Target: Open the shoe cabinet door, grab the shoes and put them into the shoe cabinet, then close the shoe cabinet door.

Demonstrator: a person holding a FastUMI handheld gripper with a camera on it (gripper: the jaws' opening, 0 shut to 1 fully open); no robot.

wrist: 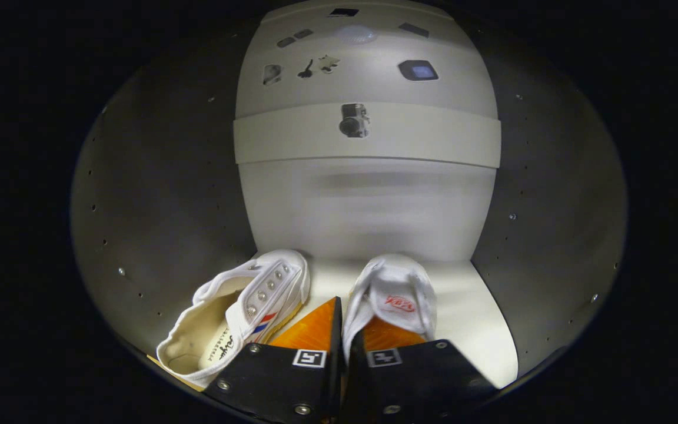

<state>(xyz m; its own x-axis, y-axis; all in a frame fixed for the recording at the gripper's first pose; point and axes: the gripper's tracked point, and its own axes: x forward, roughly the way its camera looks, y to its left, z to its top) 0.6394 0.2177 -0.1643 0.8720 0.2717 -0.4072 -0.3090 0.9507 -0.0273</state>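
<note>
Shoes: I am pinching the right shoe (396, 291) by its side wall with my gripper (344, 330), beside the left shoe (239, 309) lying on the cabinet shelf (480, 318). The door is already open; releasing and closing are remaining.

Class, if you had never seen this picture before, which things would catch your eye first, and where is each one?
Two white shoes on the cabinet floor: one lies tipped on its side beside the fingers, the other has its edge pinched in the gripper. Beyond them a pale shelf crosses the cabinet's back.
</note>
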